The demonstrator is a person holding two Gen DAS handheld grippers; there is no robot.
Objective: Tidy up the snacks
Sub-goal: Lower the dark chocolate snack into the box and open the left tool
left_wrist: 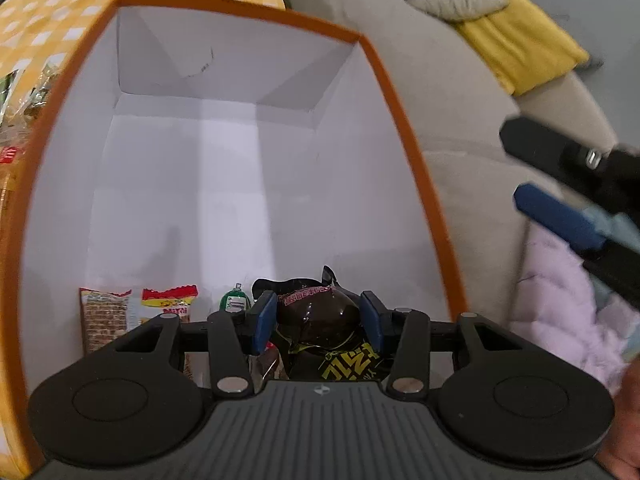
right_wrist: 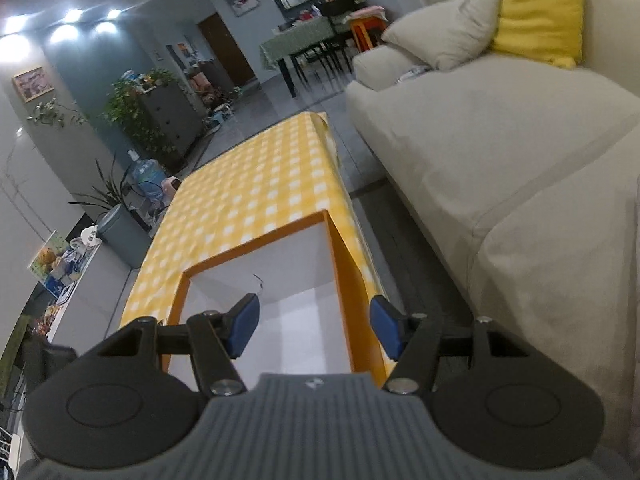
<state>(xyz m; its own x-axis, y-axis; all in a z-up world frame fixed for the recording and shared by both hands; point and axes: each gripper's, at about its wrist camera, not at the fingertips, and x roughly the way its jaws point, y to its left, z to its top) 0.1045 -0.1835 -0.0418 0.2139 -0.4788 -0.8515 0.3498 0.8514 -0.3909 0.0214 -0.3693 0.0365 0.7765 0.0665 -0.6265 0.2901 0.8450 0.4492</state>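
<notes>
My left gripper (left_wrist: 318, 322) hangs over the orange-rimmed white box (left_wrist: 240, 168), shut on a black snack packet (left_wrist: 320, 320) with a pink label and yellow print. On the box floor near the front lie a brown brick-pattern packet (left_wrist: 104, 320), a yellow and red packet (left_wrist: 170, 302) and a small green packet (left_wrist: 233, 300). My right gripper (right_wrist: 314, 328) stands open and empty above the near end of the same box (right_wrist: 338, 264). The right gripper (left_wrist: 568, 200) also shows at the right edge of the left wrist view.
The box sits on a table with a yellow checked cloth (right_wrist: 256, 196). More snack packets (left_wrist: 16, 120) lie on the cloth left of the box. A beige sofa (right_wrist: 500, 152) with a yellow cushion (right_wrist: 536, 12) runs along the right. A pale purple fabric (left_wrist: 568, 312) lies near the sofa.
</notes>
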